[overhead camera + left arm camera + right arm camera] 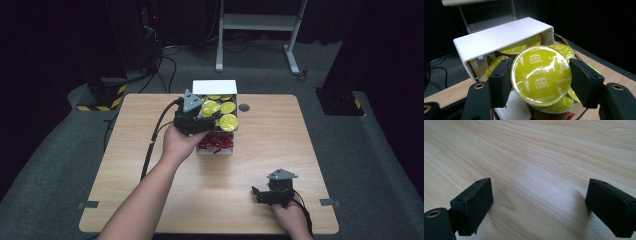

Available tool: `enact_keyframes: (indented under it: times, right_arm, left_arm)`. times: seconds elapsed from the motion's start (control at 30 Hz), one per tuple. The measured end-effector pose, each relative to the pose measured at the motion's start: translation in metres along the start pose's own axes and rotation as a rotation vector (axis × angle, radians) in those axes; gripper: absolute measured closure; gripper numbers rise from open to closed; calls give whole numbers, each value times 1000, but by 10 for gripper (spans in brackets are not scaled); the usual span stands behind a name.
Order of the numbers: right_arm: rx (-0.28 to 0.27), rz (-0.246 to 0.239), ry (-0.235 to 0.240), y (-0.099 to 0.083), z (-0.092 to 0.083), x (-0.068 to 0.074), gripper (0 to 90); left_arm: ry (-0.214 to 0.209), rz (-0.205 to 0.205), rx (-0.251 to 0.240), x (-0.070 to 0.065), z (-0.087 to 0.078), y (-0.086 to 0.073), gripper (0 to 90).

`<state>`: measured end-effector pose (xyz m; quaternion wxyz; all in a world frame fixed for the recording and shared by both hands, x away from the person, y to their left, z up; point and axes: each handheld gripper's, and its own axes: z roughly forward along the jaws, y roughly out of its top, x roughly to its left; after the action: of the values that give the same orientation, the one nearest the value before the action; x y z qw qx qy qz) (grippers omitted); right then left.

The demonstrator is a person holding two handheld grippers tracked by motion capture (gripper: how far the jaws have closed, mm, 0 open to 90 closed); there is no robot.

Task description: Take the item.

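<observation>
A yellow-green Cappuccino coffee capsule (541, 75) sits between the pads of my left gripper (541, 83), which is shut on its foil-lidded rim. In the high view the left gripper (210, 113) holds that capsule (209, 108) over the white box (215, 87) at the back middle of the table. More yellow capsules (560, 48) lie in the box under its white cover (499, 37). My right gripper (257, 194) rests near the front right of the table. In its own view the right gripper (539, 207) is open over bare wood.
Red-wrapped items (216, 142) fill the near section of the white box. A small dark disc (244, 107) lies on the wooden table (280, 150) right of the box. A white desk frame (260, 22) stands on the floor beyond the table.
</observation>
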<state>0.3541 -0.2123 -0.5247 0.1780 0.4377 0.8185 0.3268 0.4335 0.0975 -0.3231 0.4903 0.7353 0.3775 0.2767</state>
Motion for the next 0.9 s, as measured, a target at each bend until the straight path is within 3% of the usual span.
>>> enact_keyframes:
  times: [0.37, 0.9]
  right_arm:
    - [-1, 0, 0, 0, 0, 0, 75]
    - [-1, 0, 0, 0, 0, 0, 75]
  left_arm:
    - [-37, -32, -39, 3, -9, 2, 384]
    - [-45, -40, -57, 8, -23, -1, 384]
